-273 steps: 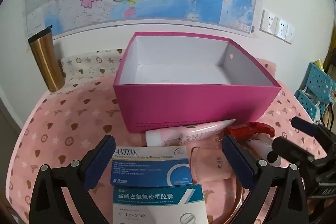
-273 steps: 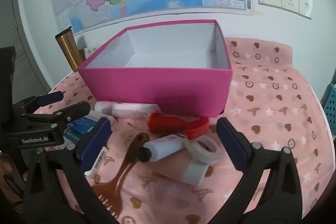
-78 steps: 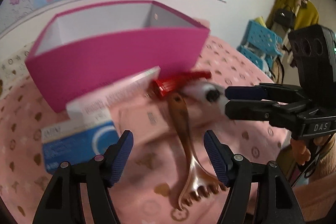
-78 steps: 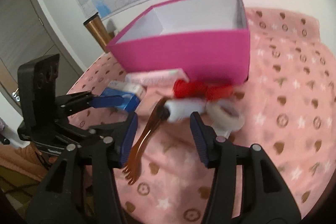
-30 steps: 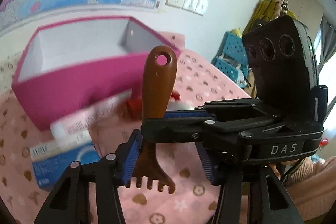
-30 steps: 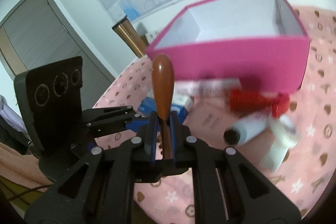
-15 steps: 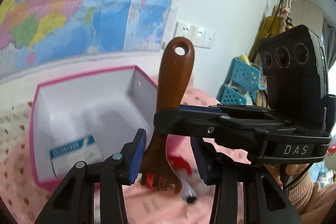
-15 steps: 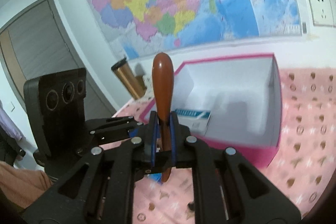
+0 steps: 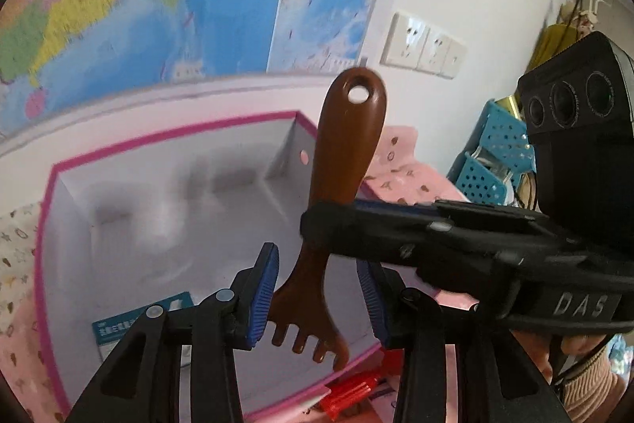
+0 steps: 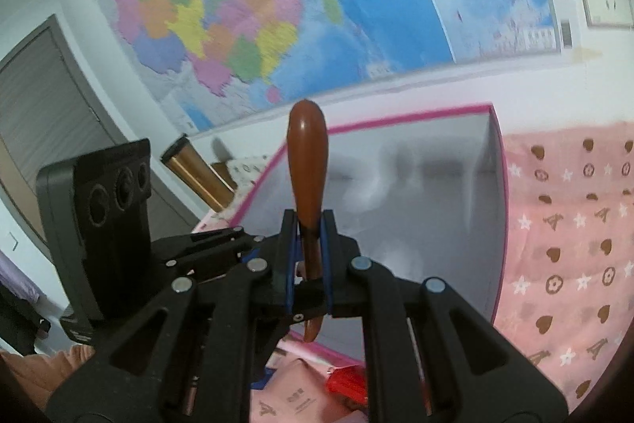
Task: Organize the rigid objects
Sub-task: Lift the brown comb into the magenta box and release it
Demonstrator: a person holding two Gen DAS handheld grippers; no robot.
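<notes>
A brown comb-like scratcher (image 9: 348, 153) hangs over the open pink box (image 9: 166, 133), handle up and teeth down. My right gripper (image 10: 308, 221) is shut on its neck, and the rounded handle (image 10: 307, 161) stands above the pads. In the left wrist view the right gripper (image 9: 317, 224) reaches in from the right. My left gripper (image 9: 317, 264) has the toothed head between its blue pads. Its jaws are closing, with a gap still showing on the right side. A blue and white medicine carton (image 9: 130, 328) lies inside the box (image 10: 499, 185).
A red item (image 9: 348, 391) and a pink sachet (image 10: 293, 395) lie on the pink patterned cloth (image 10: 574, 224) in front of the box. A gold tumbler (image 10: 194, 173) stands left of the box. Blue baskets (image 9: 495, 161) sit at the right, with a wall map behind.
Both grippers have risen and moved forward with the scratcher, from above the cloth to over the box's inside. The left jaws have narrowed around the toothed head.
</notes>
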